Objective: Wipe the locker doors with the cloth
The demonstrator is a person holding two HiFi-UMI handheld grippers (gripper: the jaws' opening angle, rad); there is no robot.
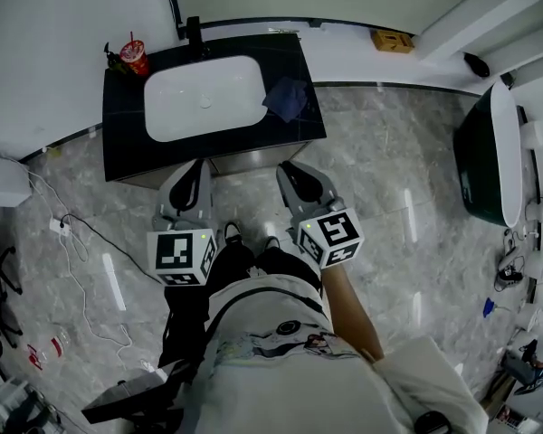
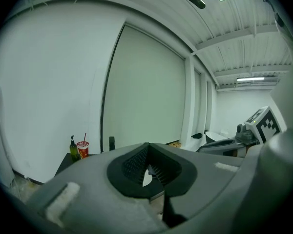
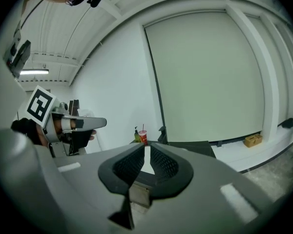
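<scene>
A person stood on a grey marble floor [image 1: 389, 197] facing a black vanity [image 1: 127, 143], with a gripper in each hand aimed at its front edge. The left gripper [image 1: 196, 168] had its jaws closed tip to tip on nothing. The right gripper [image 1: 294, 170] showed a thin slit between its pads and was also empty. The dark blue cloth [image 1: 288, 98] lay crumpled on the countertop just right of the white basin [image 1: 204, 98], in the upper centre of the frame, apart from both grippers. A red cup [image 1: 134, 58] with a straw and a green bottle [image 1: 116, 59] stood at the counter's upper left corner, and a black tap [image 1: 194, 34] stood behind the basin. A dark bathtub [image 1: 475, 161] sat at the right edge.
</scene>
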